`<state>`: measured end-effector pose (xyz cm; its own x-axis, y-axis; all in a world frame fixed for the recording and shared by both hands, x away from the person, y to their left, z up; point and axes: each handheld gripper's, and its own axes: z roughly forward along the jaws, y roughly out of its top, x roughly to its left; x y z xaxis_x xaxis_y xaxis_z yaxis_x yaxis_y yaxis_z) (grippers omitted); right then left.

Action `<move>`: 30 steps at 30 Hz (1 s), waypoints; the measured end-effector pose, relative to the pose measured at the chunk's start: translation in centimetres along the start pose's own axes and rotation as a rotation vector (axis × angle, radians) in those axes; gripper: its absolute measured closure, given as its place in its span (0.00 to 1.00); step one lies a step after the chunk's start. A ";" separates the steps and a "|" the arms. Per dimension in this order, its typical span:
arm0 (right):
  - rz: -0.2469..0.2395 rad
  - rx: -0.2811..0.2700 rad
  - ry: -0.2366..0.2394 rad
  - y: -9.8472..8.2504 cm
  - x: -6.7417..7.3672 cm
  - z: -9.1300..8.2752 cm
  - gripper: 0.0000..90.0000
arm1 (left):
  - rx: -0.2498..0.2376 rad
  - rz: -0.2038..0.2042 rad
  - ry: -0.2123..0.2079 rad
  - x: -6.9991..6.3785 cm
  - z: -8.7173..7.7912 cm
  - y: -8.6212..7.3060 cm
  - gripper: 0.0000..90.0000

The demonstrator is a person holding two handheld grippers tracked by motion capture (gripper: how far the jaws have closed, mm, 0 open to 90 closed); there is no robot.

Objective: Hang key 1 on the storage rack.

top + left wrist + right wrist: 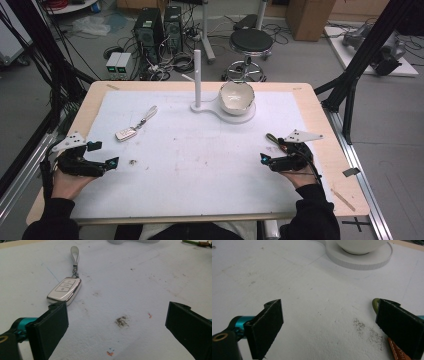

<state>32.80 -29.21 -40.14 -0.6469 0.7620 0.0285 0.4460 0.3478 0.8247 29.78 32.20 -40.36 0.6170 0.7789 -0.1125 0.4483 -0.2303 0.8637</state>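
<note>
Right gripper view: strap [375, 303] mostly hidden.

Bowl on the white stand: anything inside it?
The bowl sits on the stand's round base. Its visible inner wall looks bare and white; the near rim hides the bottom in the high view.

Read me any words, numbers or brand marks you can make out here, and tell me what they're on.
No text is readable.
Car key fob: three button symbols, too small to read.
Brown leather strap: faint stamped marks, too blurred to read.
Bowl and white stand: no markings visible.
</note>
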 end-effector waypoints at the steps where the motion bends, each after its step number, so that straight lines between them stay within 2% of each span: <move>1: -0.001 0.002 -0.003 0.0 0.0 0.1 0.07 | 0.000 -0.001 0.001 0.0 0.0 0.0 0.06; 14: 0.004 0.012 -0.006 -0.1 -0.1 0.2 0.08 | 0.010 0.011 -0.003 -0.2 0.1 0.0 0.06; 19: -0.013 0.035 -0.019 -0.2 0.0 0.6 0.08 | 0.015 0.014 -0.005 -0.2 0.2 0.0 0.06; 22: -0.013 0.051 -0.036 -0.1 -0.3 0.9 0.08 | 0.019 0.015 -0.004 -0.3 0.2 -0.1 0.06; 27: 0.000 0.057 -0.036 0.2 -0.8 1.1 0.08 | 0.018 0.013 -0.005 -0.2 0.2 0.0 0.06; 30: 0.001 0.083 -0.045 0.5 -1.5 1.0 0.08 | 0.013 0.008 -0.003 -0.1 0.2 -0.1 0.06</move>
<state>34.66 -29.64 -40.37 -0.6188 0.7856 0.0018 0.4974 0.3900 0.7749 29.80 32.03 -40.47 0.6222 0.7755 -0.1071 0.4516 -0.2438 0.8582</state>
